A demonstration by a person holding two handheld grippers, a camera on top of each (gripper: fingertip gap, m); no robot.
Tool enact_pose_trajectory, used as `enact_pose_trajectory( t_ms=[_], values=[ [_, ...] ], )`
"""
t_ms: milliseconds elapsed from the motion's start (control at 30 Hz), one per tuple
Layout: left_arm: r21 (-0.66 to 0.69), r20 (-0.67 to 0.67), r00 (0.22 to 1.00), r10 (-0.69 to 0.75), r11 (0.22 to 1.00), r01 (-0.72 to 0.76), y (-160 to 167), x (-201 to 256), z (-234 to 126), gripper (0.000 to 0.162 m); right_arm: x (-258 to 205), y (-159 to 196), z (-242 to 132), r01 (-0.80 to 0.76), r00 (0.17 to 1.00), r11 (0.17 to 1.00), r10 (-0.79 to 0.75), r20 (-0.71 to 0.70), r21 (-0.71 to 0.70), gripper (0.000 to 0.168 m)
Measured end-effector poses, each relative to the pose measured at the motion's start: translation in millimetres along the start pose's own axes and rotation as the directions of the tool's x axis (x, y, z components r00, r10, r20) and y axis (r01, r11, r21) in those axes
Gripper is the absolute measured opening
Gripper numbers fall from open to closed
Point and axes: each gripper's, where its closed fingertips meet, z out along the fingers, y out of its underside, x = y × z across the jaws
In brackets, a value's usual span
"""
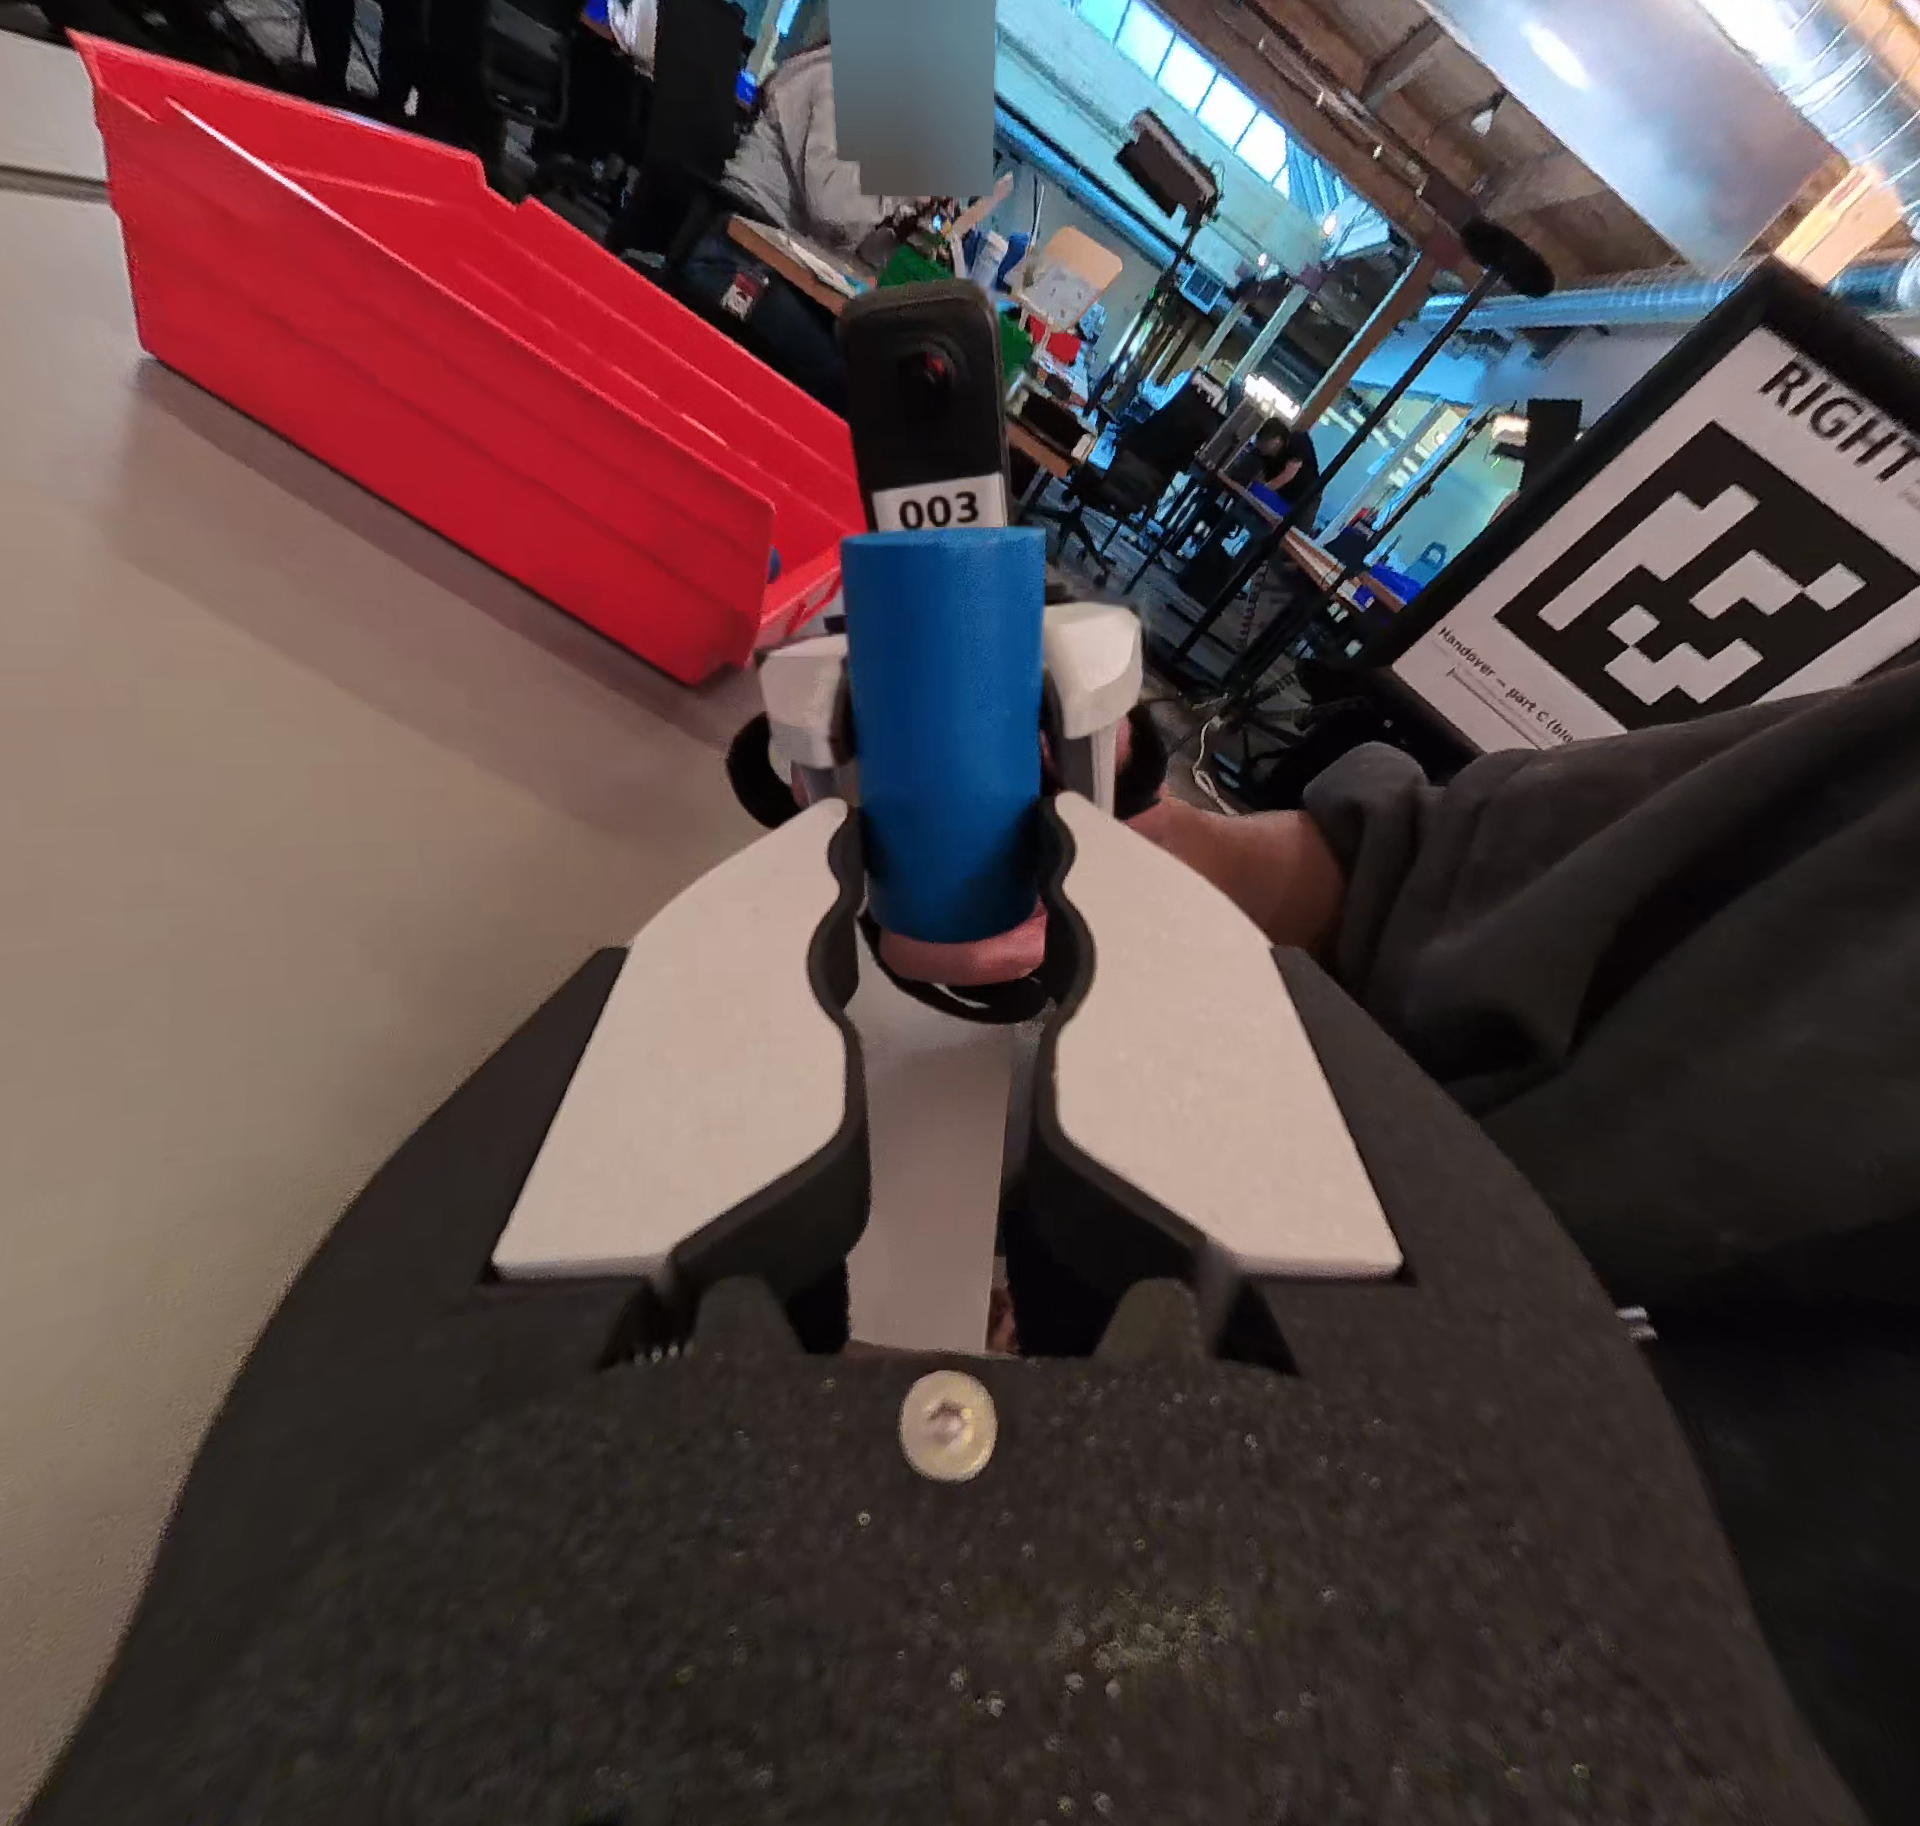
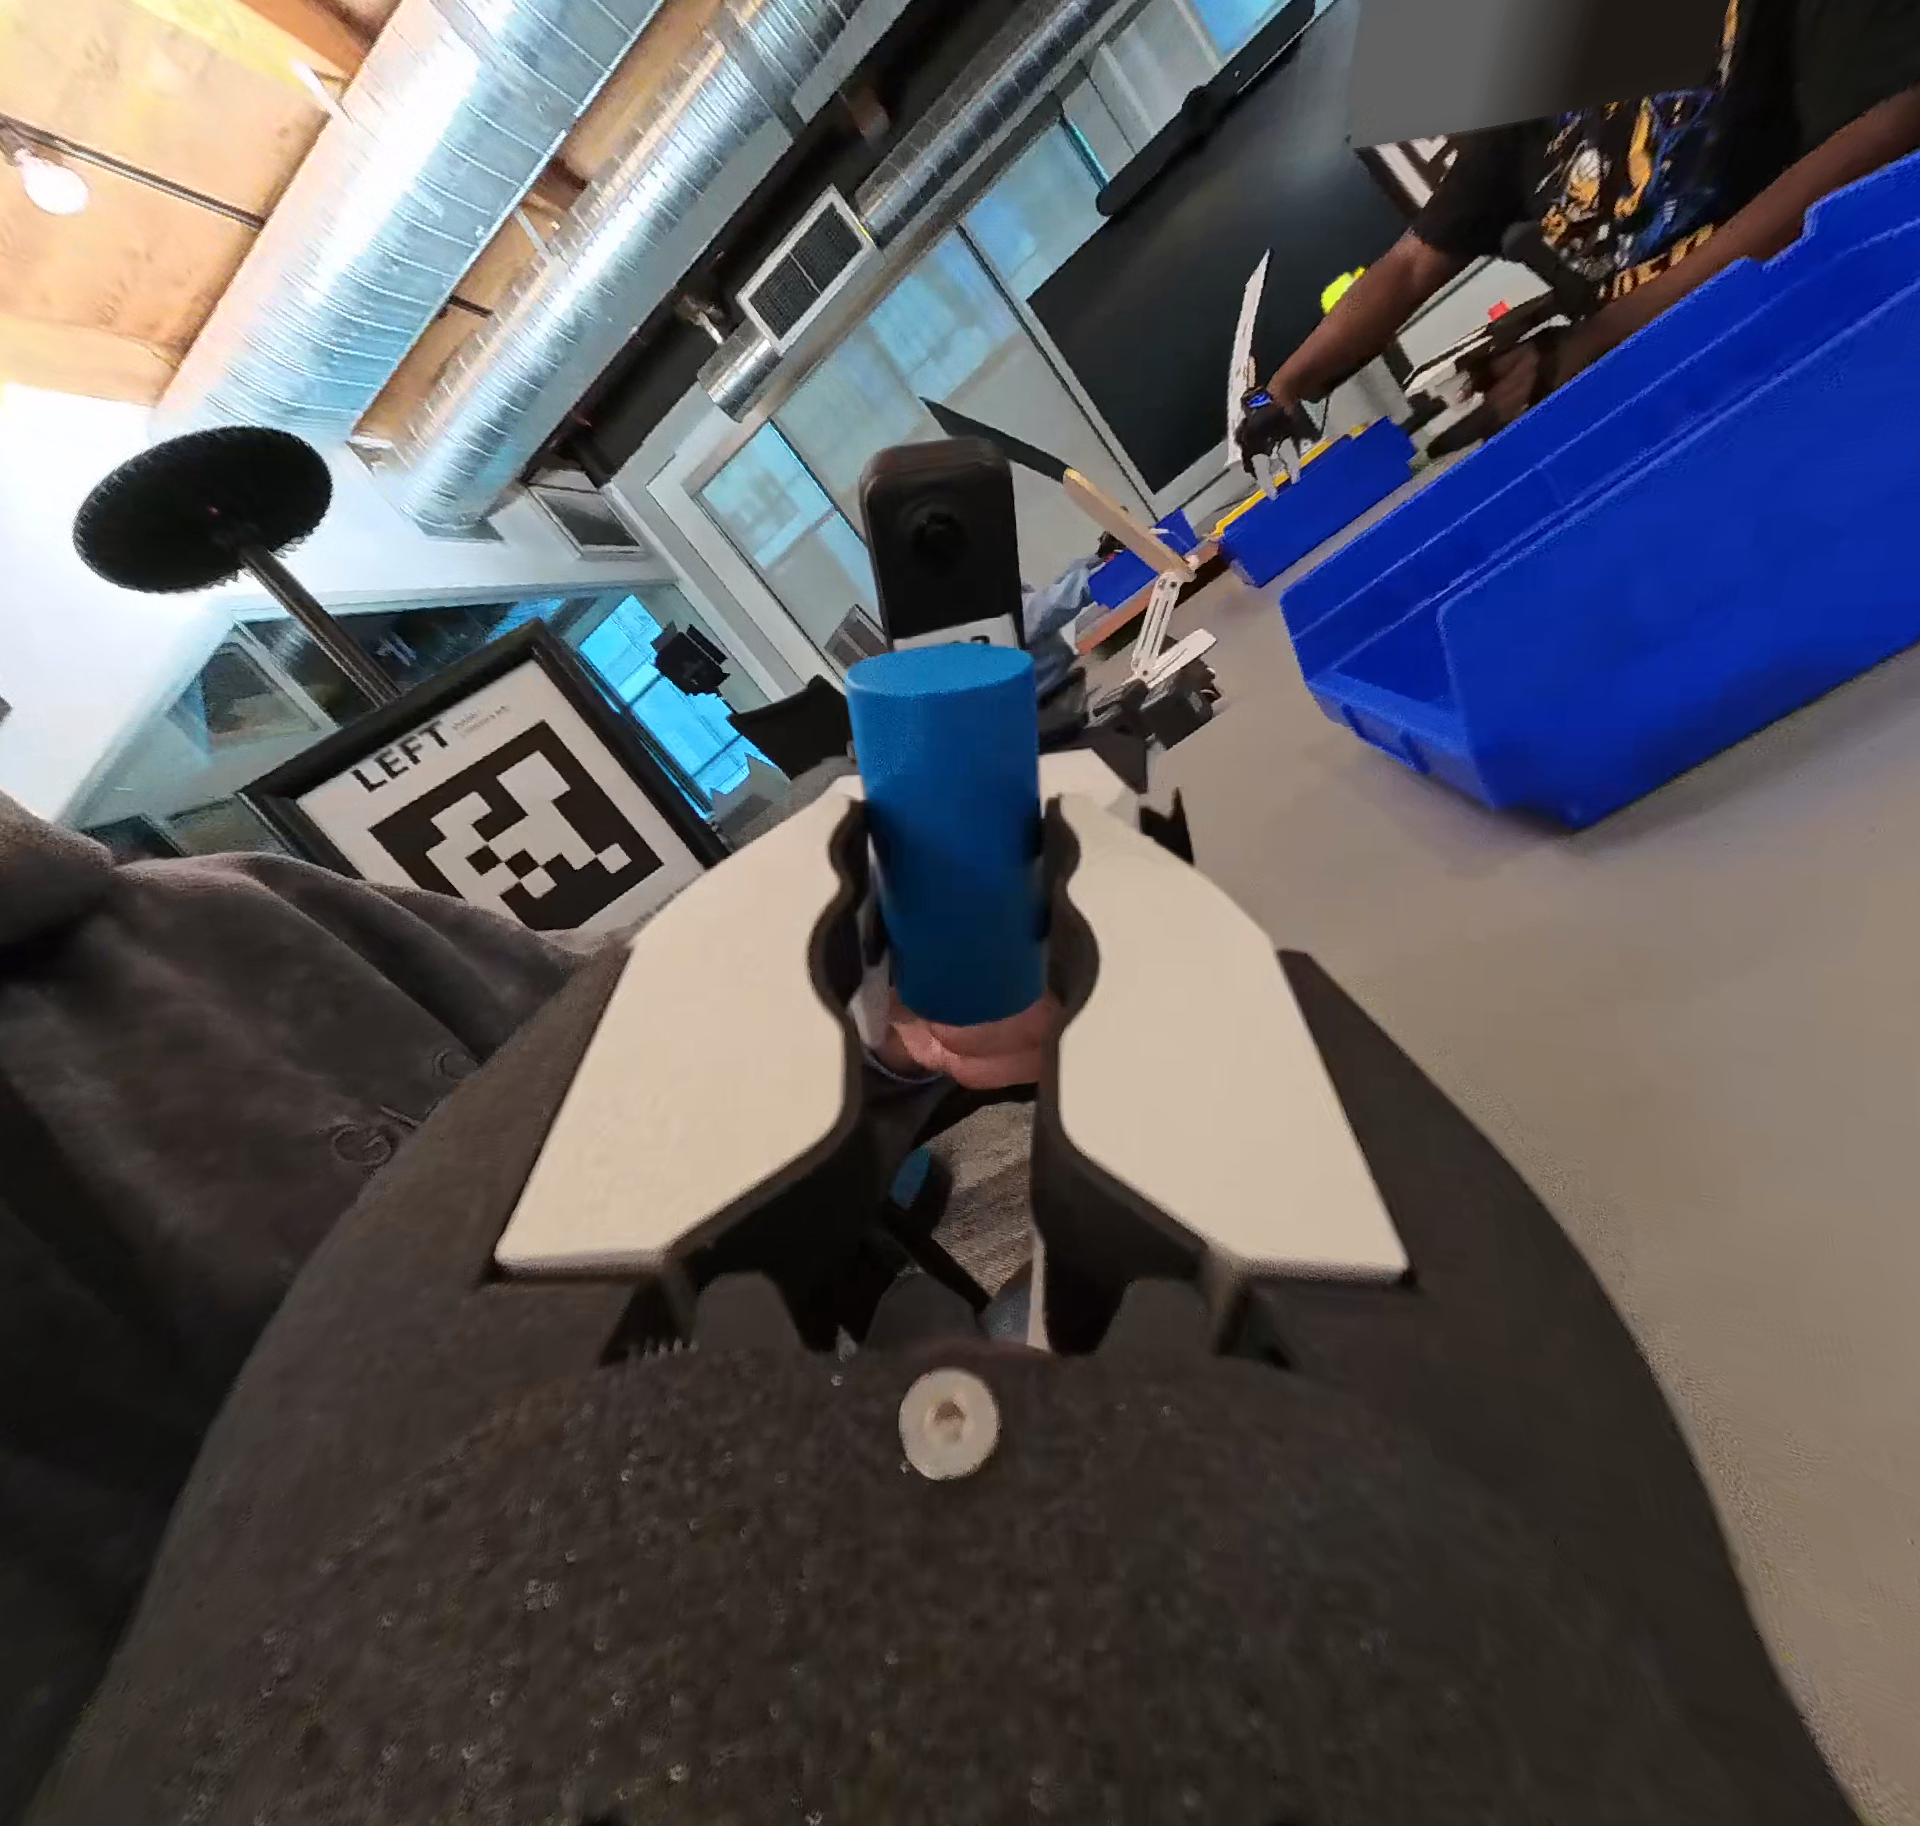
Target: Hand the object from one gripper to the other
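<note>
A blue cylinder (image 1: 940, 737) stands upright above the grey table (image 1: 260, 893). My left gripper (image 1: 948, 862) is shut on its lower end, with the black pads against its sides. My right gripper (image 1: 945, 706) faces it from the far side, and its white fingers (image 1: 1091, 675) close on the cylinder's middle. In the right wrist view the cylinder (image 2: 951, 841) sits between my right gripper's (image 2: 951, 883) pads, which touch it. The left gripper's white fingers (image 2: 1091, 789) show just behind. A camera is mounted above each gripper.
A red bin (image 1: 416, 322) lies on the table at the back left. A blue bin (image 2: 1610, 581) stands on the table (image 2: 1455, 1049) at the right. Framed marker boards (image 1: 1704, 571) (image 2: 509, 820) stand behind. A dark sleeve (image 1: 1662, 945) fills the right. A person's arm (image 2: 1351, 322) works at a far table.
</note>
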Motion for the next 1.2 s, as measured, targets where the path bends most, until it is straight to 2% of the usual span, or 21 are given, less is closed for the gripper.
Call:
enact_pose_trajectory(
  t_ms=[167,200,233,267,300,367,433,500,567,600,700,833,933,1033,1200],
  values=[
    [-0.034,0.033,0.999,-0.020,0.999,0.021,10.0,0.3,8.6,0.031,1.4,7.7,-10.7,0.006,1.000,0.999,-0.007,-0.030,-0.045,0.031],
    [-0.038,0.053,0.998,-0.016,0.999,0.018,11.1,-0.3,7.9,0.033,0.6,7.3,-13.0,0.013,0.999,0.999,-0.015,-0.043,-0.044,0.031],
    [-0.036,0.089,0.996,0.003,0.999,0.001,11.6,-2.3,5.7,0.042,-1.4,4.3,-16.3,0.023,0.998,0.999,-0.025,-0.053,-0.036,0.031],
    [-0.035,0.124,0.992,0.033,0.999,-0.029,12.8,-4.2,2.5,0.053,-3.3,-0.8,-21.4,0.036,0.997,0.999,-0.038,-0.070,-0.037,0.031],
    [-0.042,0.158,0.985,0.068,0.997,-0.062,15.0,-6.1,-1.3,0.057,-4.1,-9.0,-29.1,0.060,0.992,0.997,-0.064,-0.106,-0.046,0.031],
    [-0.075,0.211,0.968,0.136,0.990,-0.123,21.5,-9.3,-8.8,0.057,-6.2,-38.2,-53.8,0.142,0.967,0.988,-0.150,-0.204,-0.052,0.031],
    [-0.113,0.262,0.943,0.204,0.977,-0.180,27.3,-13.8,-15.2,0.056,-1.5,-77.1,-89.9,0.206,0.909,0.976,-0.217,-0.357,-0.068,0.031],
    [-0.136,0.309,0.915,0.261,0.964,-0.229,29.3,-18.8,-19.5,0.054,20.7,-112.9,-138.4,0.247,0.753,0.953,-0.302,-0.584,-0.175,0.031],
    [-0.144,0.322,0.904,0.280,0.959,-0.246,28.6,-21.3,-19.3,0.054,53.9,-140.0,-199.2,0.163,0.515,0.954,-0.300,-0.803,-0.252,0.031],
    [-0.141,0.318,0.908,0.271,0.961,-0.238,28.2,-21.7,-18.0,0.054,69.8,-145.6,-223.9,0.094,0.429,0.957,-0.287,-0.856,-0.274,0.031],
    [-0.129,0.296,0.929,0.224,0.973,-0.193,29.8,-22.0,-14.3,0.054,124.3,-140.2,-269.4,-0.138,0.284,0.962,-0.187,-0.940,-0.234,0.031],
    [-0.148,0.318,0.921,0.226,0.971,-0.187,33.5,-27.5,-15.8,0.054,185.9,-110.0,-286.6,-0.395,0.207,0.902,-0.097,-0.974,-0.174,0.031],
    [-0.144,0.328,0.918,0.224,0.972,-0.186,31.6,-28.5,-18.4,0.054,209.0,-86.5,-292.0,-0.535,0.171,0.832,-0.062,-0.983,-0.146,0.032],
    [-0.145,0.335,0.915,0.227,0.971,-0.187,32.1,-30.6,-21.7,0.054,222.5,-77.2,-294.0,-0.573,0.134,0.806,-0.086,-0.987,-0.148,0.032],
    [-0.144,0.321,0.923,0.210,0.975,-0.172,32.1,-30.2,-21.2,0.054,224.9,-78.6,-293.8,-0.574,0.118,0.808,-0.081,-0.990,-0.135,0.032]
  ],
)
